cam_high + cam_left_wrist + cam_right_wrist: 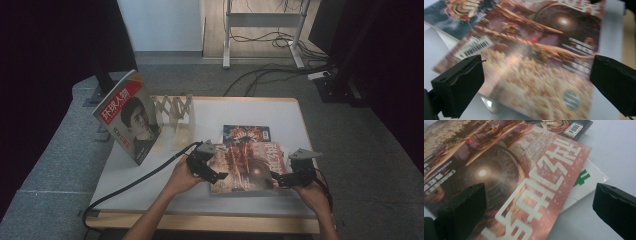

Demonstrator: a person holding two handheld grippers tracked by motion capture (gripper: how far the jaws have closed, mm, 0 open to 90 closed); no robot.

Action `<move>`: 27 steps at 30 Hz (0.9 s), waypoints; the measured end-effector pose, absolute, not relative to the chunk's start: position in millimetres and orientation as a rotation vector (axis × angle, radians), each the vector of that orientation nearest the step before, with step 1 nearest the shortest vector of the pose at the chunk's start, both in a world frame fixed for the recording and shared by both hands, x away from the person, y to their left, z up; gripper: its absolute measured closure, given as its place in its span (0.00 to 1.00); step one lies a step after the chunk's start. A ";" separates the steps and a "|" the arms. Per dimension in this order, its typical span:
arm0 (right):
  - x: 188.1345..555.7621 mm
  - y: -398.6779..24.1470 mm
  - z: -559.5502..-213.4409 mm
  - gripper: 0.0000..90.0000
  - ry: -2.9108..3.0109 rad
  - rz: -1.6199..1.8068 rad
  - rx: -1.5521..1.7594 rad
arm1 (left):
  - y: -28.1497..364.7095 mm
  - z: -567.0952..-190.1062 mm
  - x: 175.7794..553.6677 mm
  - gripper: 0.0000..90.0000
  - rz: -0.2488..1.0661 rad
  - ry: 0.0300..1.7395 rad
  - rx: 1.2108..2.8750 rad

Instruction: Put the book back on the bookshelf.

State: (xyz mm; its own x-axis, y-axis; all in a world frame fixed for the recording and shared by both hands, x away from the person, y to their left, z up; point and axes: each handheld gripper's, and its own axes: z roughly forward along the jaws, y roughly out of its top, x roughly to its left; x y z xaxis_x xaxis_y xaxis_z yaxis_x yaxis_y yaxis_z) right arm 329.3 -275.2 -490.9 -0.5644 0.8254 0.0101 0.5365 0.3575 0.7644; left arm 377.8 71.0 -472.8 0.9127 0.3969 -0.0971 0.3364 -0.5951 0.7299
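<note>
Our left gripper sits at the left edge of the red magazine, jaws spread wide with nothing between them. In the left gripper view the two black jaws stand far apart at either side, the magazine lying flat beneath them, its barcode near the left jaw. Our right gripper rests at the magazine's right edge, and its jaws too are parted and hold nothing. In the right gripper view the cover's large pale characters run up between the jaws, and the magazine overlaps a white sheet with green print that pokes out from under its far corner.

We see the red magazine lying face up on the white table, toward the near edge and right of centre, framed by both hands. Just behind it, partly covered by its top edge, lies a dark magazine. Well apart, at the table's far left, a portrait magazine stands tilted against a wooden rack. A black cable trails from the left gripper across the table to its near left corner. Beyond the table, cables lie on the grey floor.
</note>
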 end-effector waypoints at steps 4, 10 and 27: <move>318.1 -277.9 -490.9 0.00 2.240 1.056 1.192 | 58.5 -470.9 392.7 0.00 0.107 0.508 2.278; 304.3 -279.2 -492.8 0.00 2.243 1.058 1.184 | 45.0 -471.7 410.6 0.00 0.116 0.502 2.274; 283.4 -280.5 -506.3 0.00 2.249 1.028 1.193 | 40.0 -501.9 453.3 0.00 0.074 0.575 2.277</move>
